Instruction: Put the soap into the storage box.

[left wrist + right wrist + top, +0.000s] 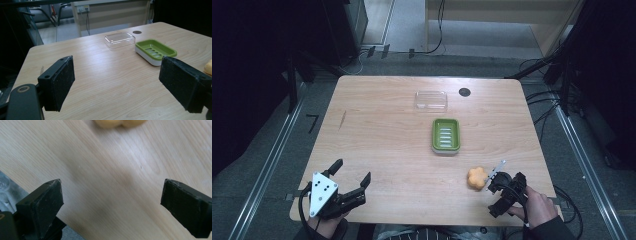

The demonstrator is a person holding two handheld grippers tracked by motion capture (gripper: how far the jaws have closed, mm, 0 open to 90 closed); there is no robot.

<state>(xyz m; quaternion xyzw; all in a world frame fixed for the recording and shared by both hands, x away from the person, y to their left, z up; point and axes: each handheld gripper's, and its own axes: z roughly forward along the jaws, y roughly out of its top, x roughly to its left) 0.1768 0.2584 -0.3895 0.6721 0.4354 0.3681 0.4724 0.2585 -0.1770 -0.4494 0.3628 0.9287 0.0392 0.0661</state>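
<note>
While the right tongs [498, 181] hang wide open and empty just beside the orange flower-shaped soap [477, 178], the pick-up looks like the step in hand.

To do it well, I judge the right tongs should tip forward until the soap, which lies on the pale wooden table [382, 130] near its front right corner, sits squarely between the 2 pads, then close gently on its rounded lobes so it does not squirt out. The left tongs [351, 176] rest wide open and empty at the front left. From above, the green slotted soap dish [446, 135] and clear plastic lid [431, 100] show mid-table; the right gripper view gives the soap's edge [117, 123] ahead of the pads, while the left gripper view shows the dish's slots [155, 51] side-on.
</note>
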